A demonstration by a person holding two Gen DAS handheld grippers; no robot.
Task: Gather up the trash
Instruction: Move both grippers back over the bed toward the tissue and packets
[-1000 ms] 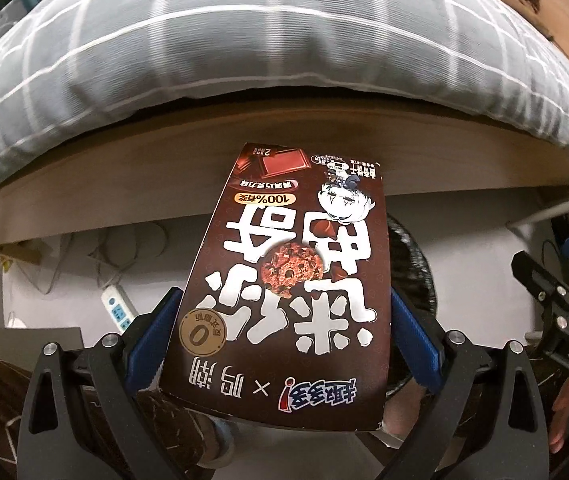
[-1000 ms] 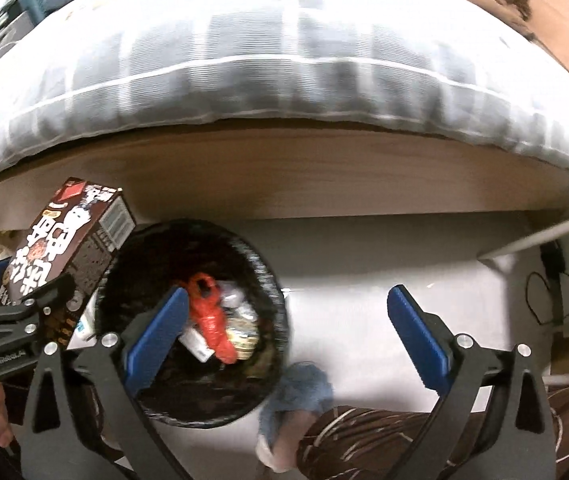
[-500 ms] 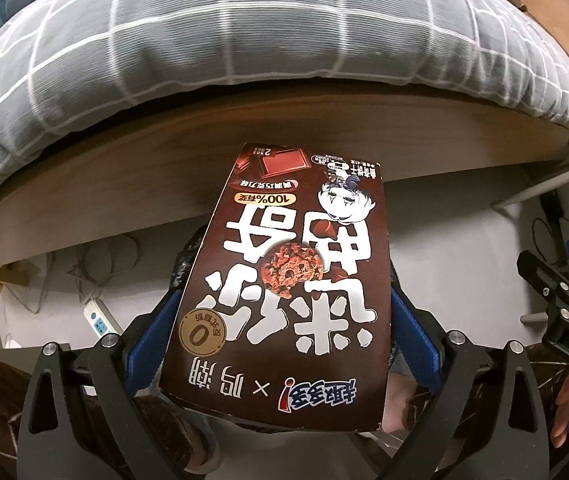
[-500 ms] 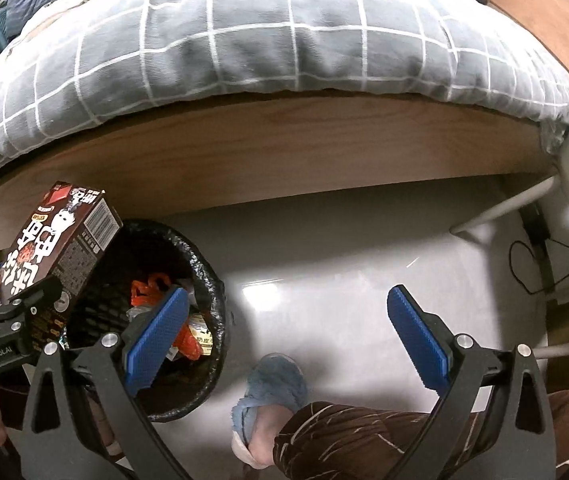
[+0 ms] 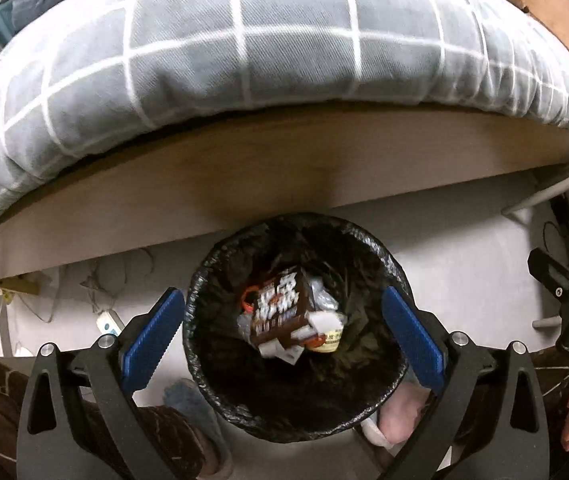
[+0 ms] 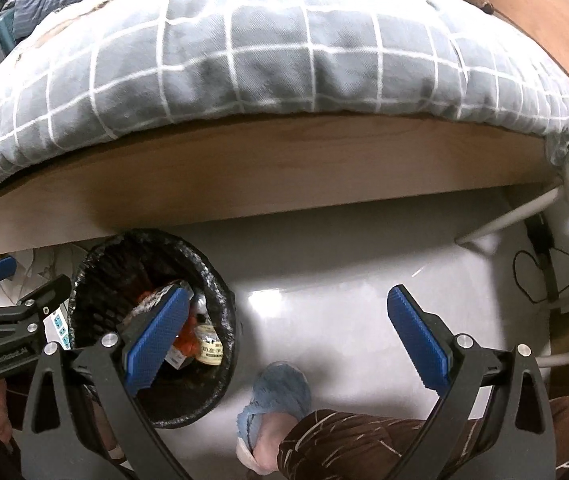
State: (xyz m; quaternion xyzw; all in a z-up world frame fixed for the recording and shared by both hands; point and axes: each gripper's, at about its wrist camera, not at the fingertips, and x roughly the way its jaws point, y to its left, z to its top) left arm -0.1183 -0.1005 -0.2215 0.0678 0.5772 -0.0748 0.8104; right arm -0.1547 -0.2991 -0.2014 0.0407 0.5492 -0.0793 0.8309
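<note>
The left gripper (image 5: 282, 334) hangs over the black-lined trash bin (image 5: 204, 344), its jaws wide apart and holding nothing — the brown snack box (image 5: 280, 312) lies inside the bin on top of other wrappers. The right gripper (image 6: 284, 338) is beside it over the white floor (image 6: 344, 280), jaws also apart. The bin stands near the bed (image 5: 244, 60).

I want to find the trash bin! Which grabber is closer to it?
Left. The left gripper hangs open right above the black trash bin, where the brown snack box lies. The right gripper is open off to the bin's side, over bare floor.
</note>
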